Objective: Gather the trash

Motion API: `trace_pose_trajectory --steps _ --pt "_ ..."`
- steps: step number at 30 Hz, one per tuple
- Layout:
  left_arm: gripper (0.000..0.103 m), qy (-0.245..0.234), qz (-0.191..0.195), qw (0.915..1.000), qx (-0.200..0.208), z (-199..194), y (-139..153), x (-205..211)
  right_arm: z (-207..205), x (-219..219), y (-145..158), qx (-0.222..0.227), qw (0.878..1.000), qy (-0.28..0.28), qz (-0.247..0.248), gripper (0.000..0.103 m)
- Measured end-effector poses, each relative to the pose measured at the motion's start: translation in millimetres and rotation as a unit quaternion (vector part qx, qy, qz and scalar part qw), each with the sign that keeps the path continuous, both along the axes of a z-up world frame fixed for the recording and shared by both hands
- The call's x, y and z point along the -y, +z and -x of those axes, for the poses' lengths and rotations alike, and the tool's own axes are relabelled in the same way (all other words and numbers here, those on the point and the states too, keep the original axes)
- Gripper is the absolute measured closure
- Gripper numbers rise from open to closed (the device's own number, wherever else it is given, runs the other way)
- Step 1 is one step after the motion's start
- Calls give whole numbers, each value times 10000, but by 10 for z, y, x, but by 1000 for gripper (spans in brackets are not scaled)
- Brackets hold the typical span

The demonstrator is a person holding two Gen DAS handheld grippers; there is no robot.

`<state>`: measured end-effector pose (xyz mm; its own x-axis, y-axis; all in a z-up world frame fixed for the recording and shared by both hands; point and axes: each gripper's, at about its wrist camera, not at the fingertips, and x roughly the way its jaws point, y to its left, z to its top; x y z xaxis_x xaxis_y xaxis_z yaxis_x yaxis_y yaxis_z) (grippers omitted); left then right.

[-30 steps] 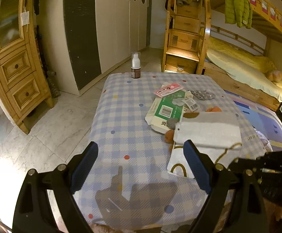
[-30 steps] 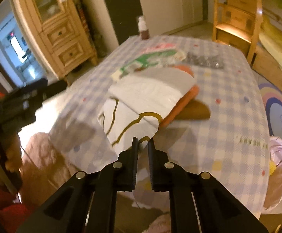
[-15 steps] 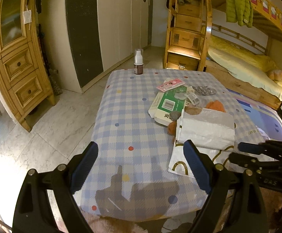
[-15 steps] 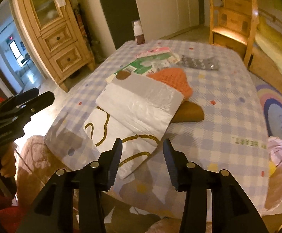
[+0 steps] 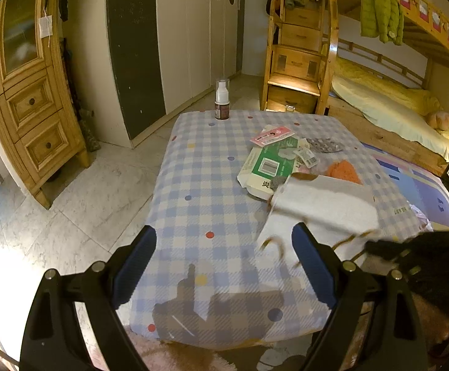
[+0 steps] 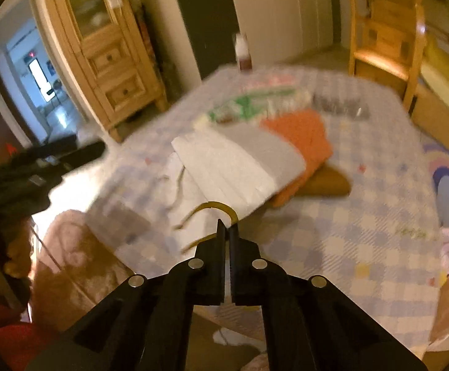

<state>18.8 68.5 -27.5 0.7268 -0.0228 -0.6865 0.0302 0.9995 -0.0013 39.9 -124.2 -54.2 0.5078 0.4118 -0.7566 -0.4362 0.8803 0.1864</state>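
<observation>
The right gripper sits at the bottom center of its view with both fingers pinched together on the near corner of a white bag with gold loops, so it's holding that. The bag lies on the checkered tablecloth, mid-frame, with a folded white plastic bag stacked on top and something orange and knitted poking out from under it on the right. The view's pretty blurry.

The left gripper is spread wide at the bottom of its view, nothing between the blue pads, hovering above the table's near edge. More trash sits right of center: a flattened green-and-white box, a pink packet and a silver blister pack. A small bottle stands at the far edge.
</observation>
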Motion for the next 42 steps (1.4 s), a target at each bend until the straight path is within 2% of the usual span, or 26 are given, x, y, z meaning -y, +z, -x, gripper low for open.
trace_pose_trajectory --steps 4,7,11,15,17,19,22,24,26,29,32,37,39,42 --pt "16 -32 31 9999 104 25 76 46 146 191 540 818 9960 -348 -5 102" --pt "16 -124 62 9998 165 33 112 132 268 417 894 1392 9868 -778 284 102" --pt "16 -315 94 9993 189 14 123 276 313 665 984 1678 9730 -1317 886 102" --pt "16 -477 52 9987 162 1 96 404 278 896 770 1510 9644 -1812 1196 102" --pt "16 -500 34 9986 138 -4 75 435 246 913 583 1269 9679 -1786 1232 102" --pt "16 -505 15 9987 109 -14 60 449 210 791 312 902 9747 -1576 1301 102" --pt "16 -469 -13 9988 102 -14 57 432 238 558 42 403 9883 -1001 1075 100" --pt "16 -425 -17 9990 99 -20 59 409 277 427 -66 163 9936 -644 909 93" --pt "16 -396 -19 9992 101 -26 58 388 318 370 -88 29 9958 -471 779 79" --pt "16 -378 -14 9992 105 -35 58 378 349 401 -45 -105 9979 -434 472 72" --pt "16 -398 -8 9992 100 -31 56 377 399 462 62 -35 9973 -546 483 67" --pt "16 -487 -19 9988 104 0 60 420 270 498 25 83 9925 -964 743 52" --pt "16 -492 -39 9987 104 15 65 425 182 506 -30 6 9891 -1244 785 50" --pt "16 -454 -29 9989 91 11 60 417 102 512 -85 -84 9866 -1533 561 43"
